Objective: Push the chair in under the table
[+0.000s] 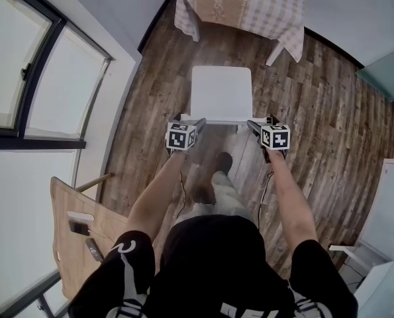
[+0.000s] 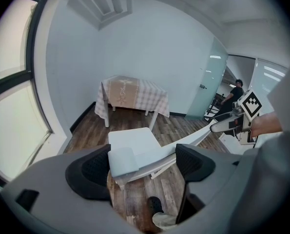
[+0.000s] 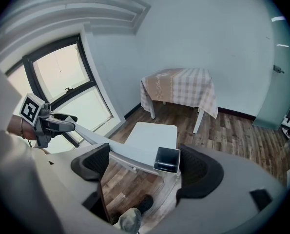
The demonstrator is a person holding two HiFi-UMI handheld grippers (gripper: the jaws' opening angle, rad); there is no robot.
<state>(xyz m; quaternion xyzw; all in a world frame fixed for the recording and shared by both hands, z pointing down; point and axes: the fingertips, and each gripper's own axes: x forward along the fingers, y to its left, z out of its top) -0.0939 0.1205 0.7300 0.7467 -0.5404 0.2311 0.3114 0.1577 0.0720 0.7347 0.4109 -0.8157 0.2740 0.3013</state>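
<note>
Head view shows us the chair [image 1: 221,93] well short of the table [image 1: 240,20], seat toward the table, no part of it under the top yet. Our left gripper [image 1: 198,122] and right gripper [image 1: 251,124] both stand released. Each has its jaws apart around one end of the back rail [image 1: 221,120], on the chair's side away from the table. We judge an uneven shove could swing the chair into a table leg [image 1: 274,53] or snag the tablecloth [image 1: 283,5], and the unclamped jaws might slide off the rail. We count one chair, one table, one tablecloth, two grippers.
</note>
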